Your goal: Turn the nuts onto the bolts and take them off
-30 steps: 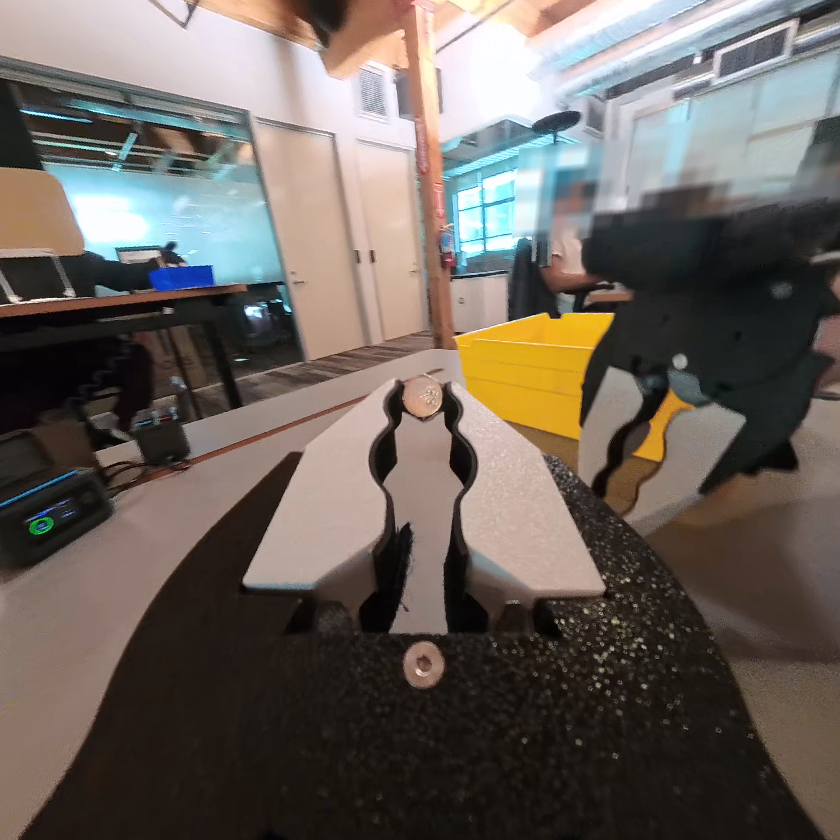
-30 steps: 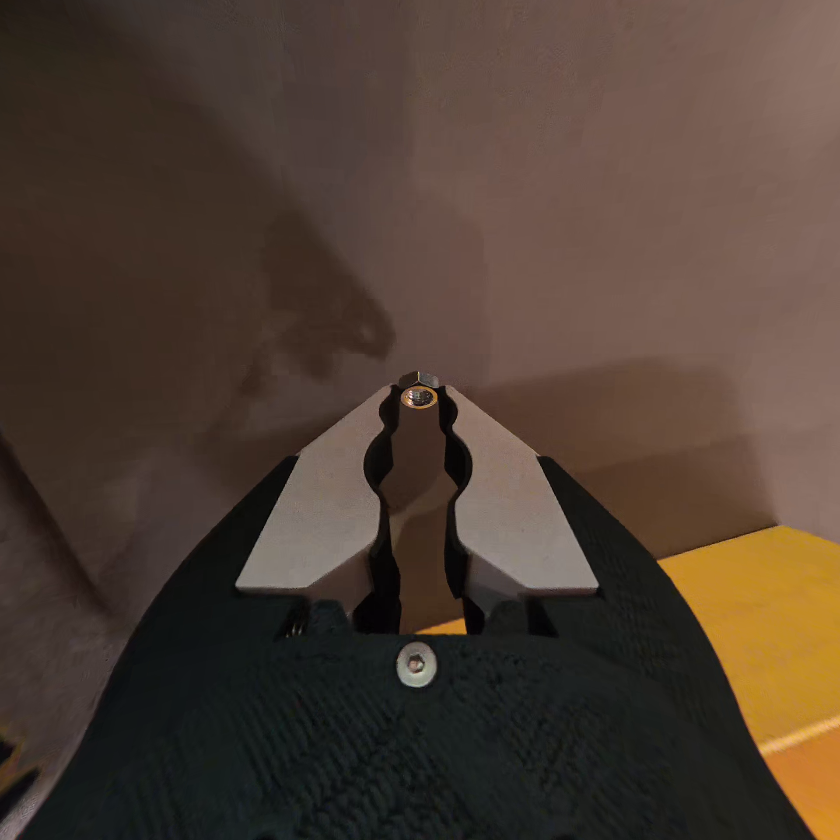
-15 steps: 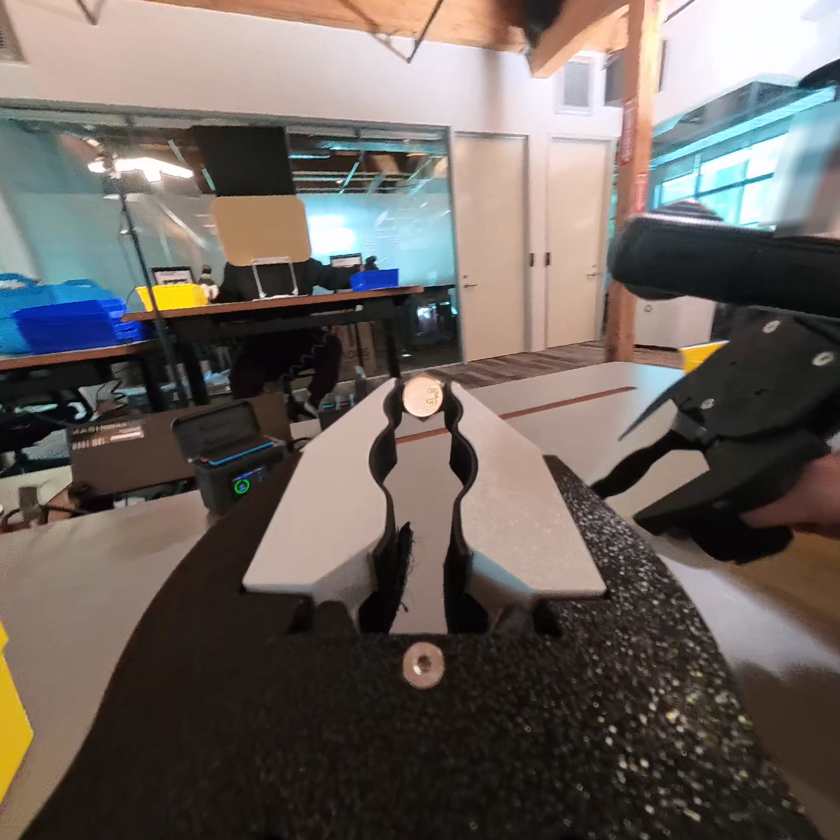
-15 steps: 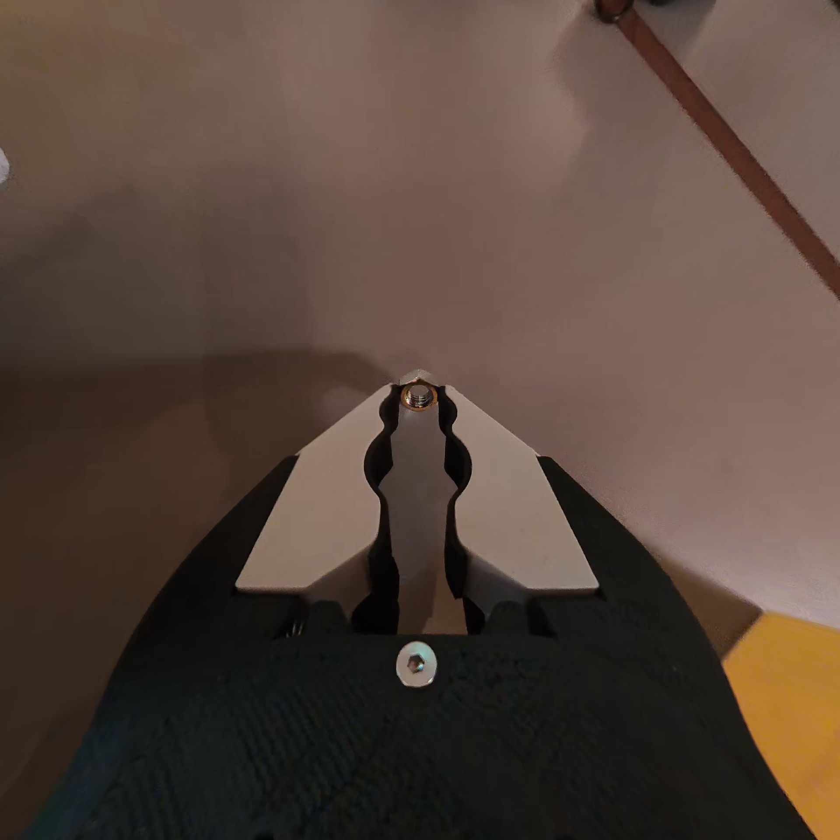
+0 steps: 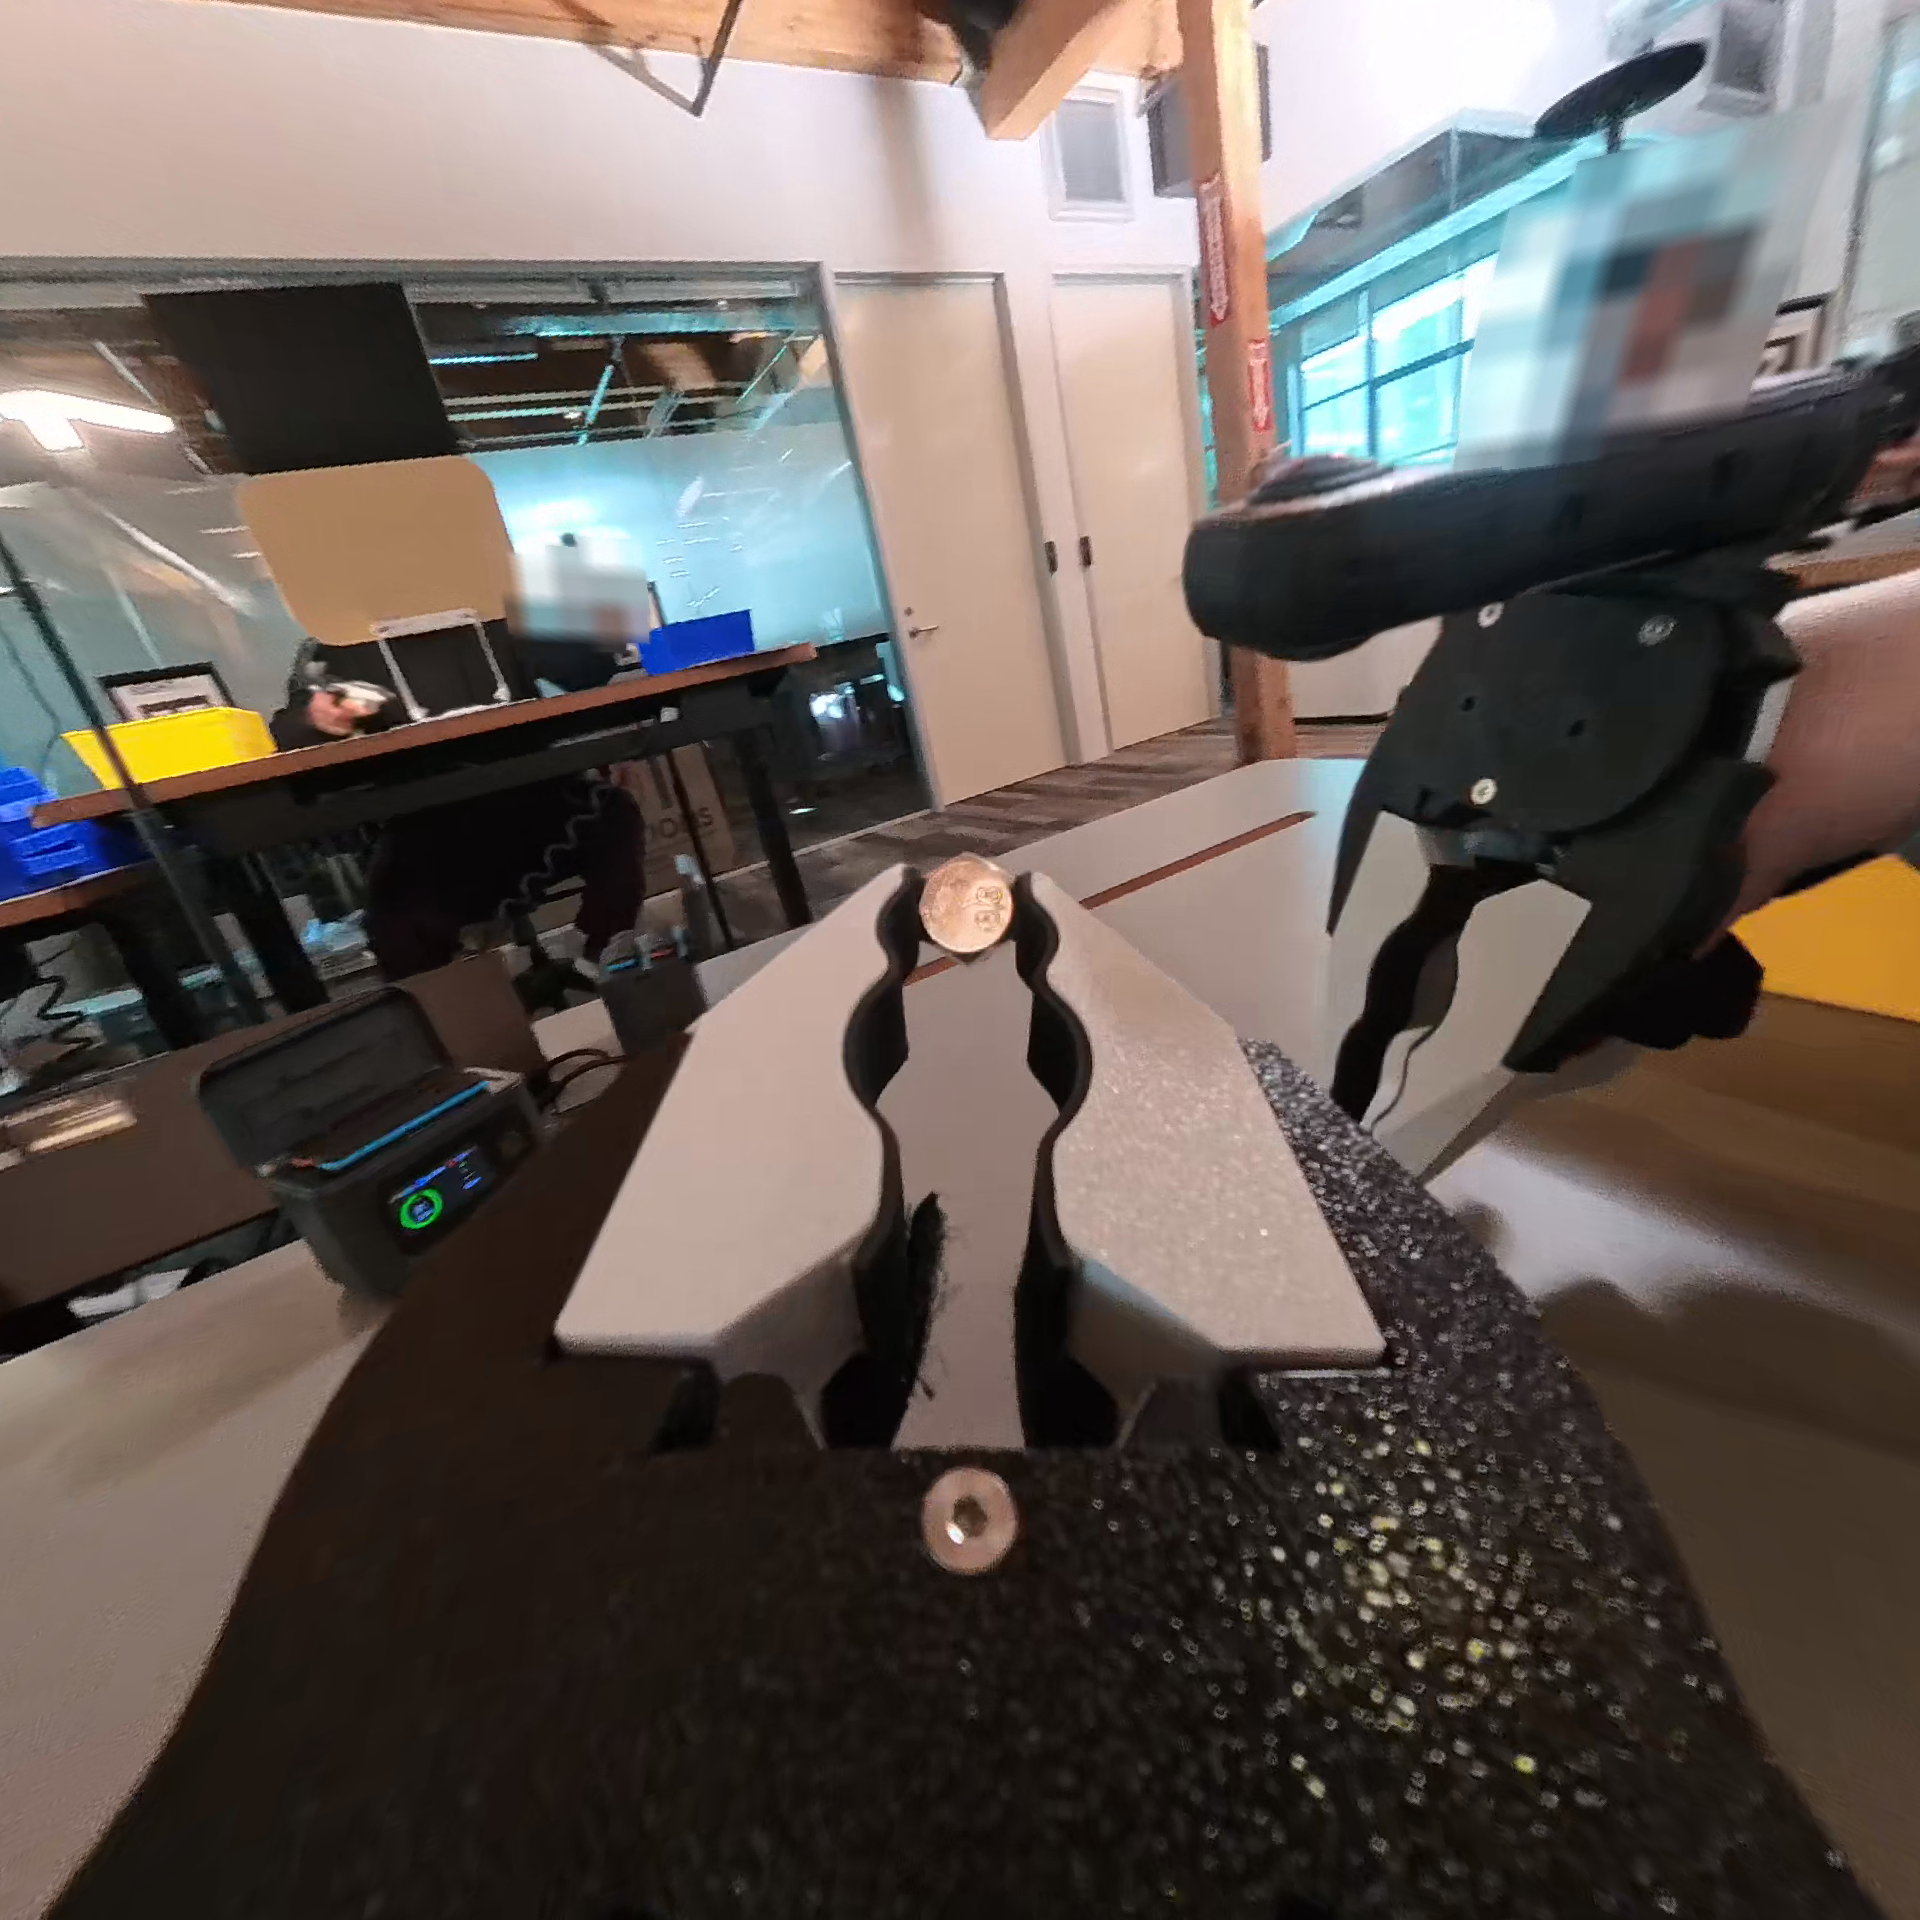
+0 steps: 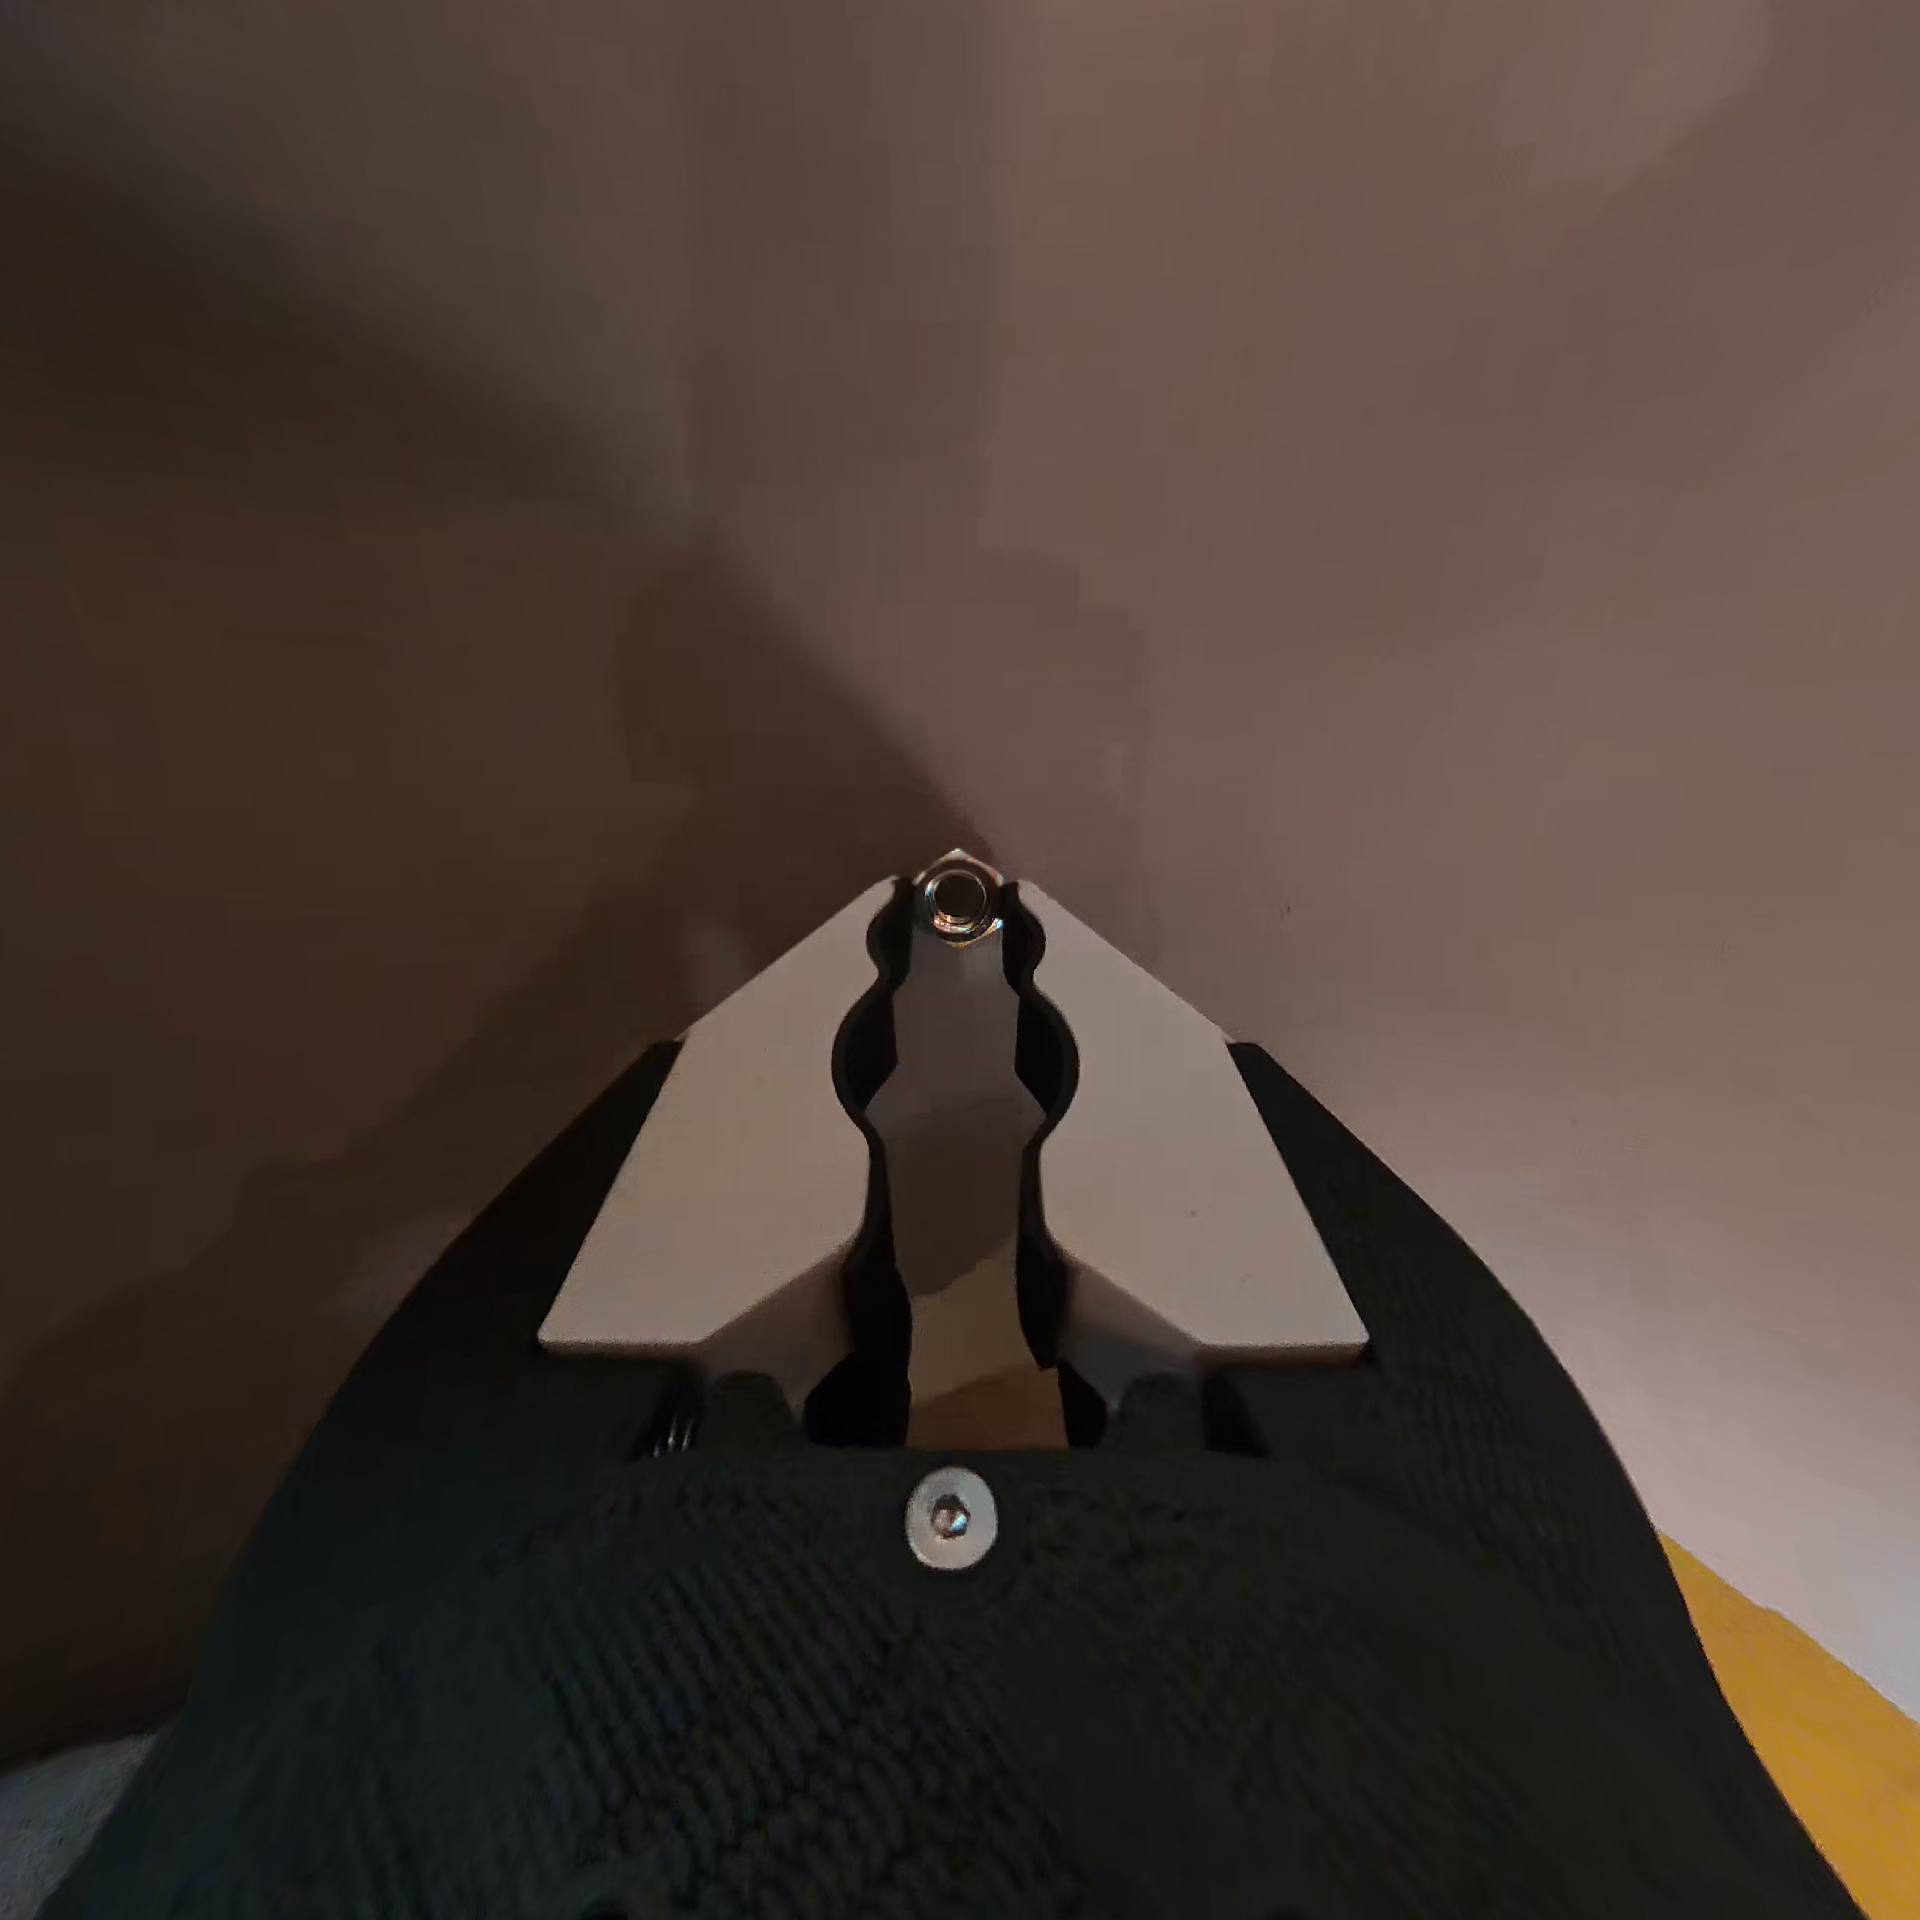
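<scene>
Bolts and nuts task, but start big: open office room, white walls, wooden beams, wooden post [image 5: 1236,436], glass-walled room behind, two pale doors [image 5: 1023,520]. Desk [image 5: 436,727] in the background carries blue bins [image 5: 698,636] and a yellow bin [image 5: 171,740], with a person seated behind it, head blurred out. Grey work table [image 5: 145,1455] fills the foreground of the left wrist view; a brown strip runs across it. Dark charger case [image 5: 374,1143] with a lit green ring on its screen sits at the table's left. Yellow patch [image 5: 1839,951] at far right, kind unclear.

Left gripper [image 5: 966,914] is clamped on a bolt [image 5: 966,902] at the very tips; the round head faces the camera, so the long axis runs forward, away from the lens, shank hidden. Right gripper [image 5: 1455,1049] appears at the right of the same view, held in a hand [image 5: 1829,758], tips tilted down toward the table, near the left one but apart.

Right wrist view: right gripper [image 6: 958,902] pinches a hex nut [image 6: 958,900] between its tips, bore facing the camera, axis along the fingers. Shadowed plain table surface [image 6: 1351,520] behind; yellow corner [image 6: 1808,1704] at lower right.
</scene>
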The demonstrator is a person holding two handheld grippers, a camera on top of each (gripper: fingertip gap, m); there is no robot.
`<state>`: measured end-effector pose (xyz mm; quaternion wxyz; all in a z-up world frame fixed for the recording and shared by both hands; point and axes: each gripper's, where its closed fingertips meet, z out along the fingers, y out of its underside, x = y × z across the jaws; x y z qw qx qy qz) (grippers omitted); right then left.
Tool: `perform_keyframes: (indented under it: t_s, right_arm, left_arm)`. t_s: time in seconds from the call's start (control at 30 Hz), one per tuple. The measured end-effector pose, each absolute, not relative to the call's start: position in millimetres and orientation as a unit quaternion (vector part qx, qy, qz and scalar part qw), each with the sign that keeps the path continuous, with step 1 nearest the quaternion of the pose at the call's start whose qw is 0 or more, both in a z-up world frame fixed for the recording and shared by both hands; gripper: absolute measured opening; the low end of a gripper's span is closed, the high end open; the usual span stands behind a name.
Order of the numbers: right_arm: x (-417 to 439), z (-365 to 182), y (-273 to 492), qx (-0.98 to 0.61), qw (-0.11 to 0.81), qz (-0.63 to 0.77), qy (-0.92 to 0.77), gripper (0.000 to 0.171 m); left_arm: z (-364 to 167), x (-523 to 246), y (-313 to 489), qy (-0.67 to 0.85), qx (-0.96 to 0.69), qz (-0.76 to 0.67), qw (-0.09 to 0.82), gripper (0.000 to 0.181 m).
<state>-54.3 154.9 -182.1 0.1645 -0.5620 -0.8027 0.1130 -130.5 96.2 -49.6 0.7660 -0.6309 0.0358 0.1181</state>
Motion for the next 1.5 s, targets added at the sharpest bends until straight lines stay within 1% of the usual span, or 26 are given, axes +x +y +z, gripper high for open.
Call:
perform_keyframes:
  t_s: [0.03, 0.1, 0.27, 0.33, 0.43, 0.5, 0.6, 0.67, 0.7, 0.73, 0.8, 0.87, 1.07, 1.1, 1.13, 1.23, 1.27, 1.3, 1.33, 1.37, 1.4, 1.47, 1.5]
  right_arm:
    - [-52, -182, 155, -0.557, 0.166, 0.108, -0.807, 0.016]
    - [-47, -182, 153, -0.553, 0.154, 0.100, -0.813, 0.016]
    - [-47, -182, 150, -0.547, 0.152, 0.091, -0.818, 0.016]
    - [-50, -182, 145, -0.545, 0.151, 0.107, -0.817, 0.016]
    - [-54, -172, 139, -0.542, 0.157, 0.138, -0.814, 0.024]
    - [-74, -143, 125, -0.525, 0.202, 0.229, -0.794, 0.029]
    - [-100, -62, 82, -0.463, 0.250, 0.467, -0.711, 0.038]
    - [-99, -16, 61, -0.407, 0.247, 0.586, -0.656, 0.028]
    - [-97, -4, 57, -0.386, 0.255, 0.610, -0.643, 0.028]
    - [-96, 6, 55, -0.366, 0.276, 0.623, -0.634, 0.027]
    - [-93, 17, 51, -0.332, 0.311, 0.633, -0.627, 0.020]
    - [-91, 24, 46, -0.312, 0.318, 0.647, -0.619, 0.013]
    - [-96, 19, 41, -0.314, 0.324, 0.633, -0.629, 0.018]
    - [-96, 20, 39, -0.311, 0.323, 0.636, -0.628, 0.016]
    - [-95, 20, 38, -0.308, 0.326, 0.637, -0.627, 0.009]
    - [-94, 16, 43, -0.313, 0.335, 0.611, -0.646, 0.007]
    - [-93, 13, 46, -0.318, 0.338, 0.597, -0.655, 0.007]
    - [-91, 9, 49, -0.323, 0.339, 0.581, -0.666, 0.007]
    - [-90, 3, 56, -0.334, 0.343, 0.558, -0.679, 0.007]
    - [-90, -2, 64, -0.347, 0.351, 0.530, -0.689, 0.007]
    - [-89, -8, 71, -0.358, 0.355, 0.505, -0.700, 0.007]
    - [-84, -21, 79, -0.375, 0.348, 0.461, -0.725, 0.007]
    - [-81, -27, 80, -0.374, 0.342, 0.444, -0.739, 0.007]
  left_arm:
    - [-47, -128, 96, 0.046, -0.629, 0.105, 0.769, 0.016]
    - [-42, -124, 94, 0.064, -0.625, 0.078, 0.774, 0.016]
    - [-22, -116, 79, 0.047, -0.573, -0.107, 0.811, 0.016]
    - [-17, -116, 74, 0.037, -0.550, -0.150, 0.820, 0.016]
    - [-5, -108, 67, 0.046, -0.519, -0.213, 0.826, 0.015]
    - [6, -102, 59, 0.048, -0.482, -0.272, 0.832, 0.015]
    - [20, -98, 47, 0.043, -0.414, -0.373, 0.830, 0.015]
    - [25, -99, 45, 0.033, -0.386, -0.405, 0.828, 0.015]
    - [26, -99, 44, 0.031, -0.378, -0.414, 0.828, 0.016]
    - [26, -99, 44, 0.031, -0.374, -0.425, 0.824, 0.016]
    - [27, -100, 44, 0.020, -0.362, -0.439, 0.822, 0.015]
    - [26, -102, 44, 0.013, -0.355, -0.453, 0.818, 0.015]
    - [27, -96, 43, 0.024, -0.346, -0.483, 0.804, 0.016]
    - [26, -94, 45, 0.028, -0.353, -0.482, 0.801, 0.015]
    - [26, -92, 44, 0.032, -0.351, -0.485, 0.801, 0.015]
    - [21, -90, 50, 0.025, -0.372, -0.492, 0.787, 0.014]
    - [18, -89, 54, 0.024, -0.392, -0.483, 0.782, 0.015]
    - [13, -88, 59, 0.027, -0.427, -0.454, 0.782, 0.020]
    - [3, -89, 66, 0.036, -0.480, -0.399, 0.780, 0.050]
    - [-12, -92, 76, 0.053, -0.555, -0.306, 0.772, 0.070]
    - [-27, -95, 81, 0.088, -0.616, -0.188, 0.760, 0.079]
    - [-44, -97, 83, 0.175, -0.663, 0.019, 0.727, 0.076]
    - [-49, -90, 82, 0.209, -0.665, 0.056, 0.715, 0.066]
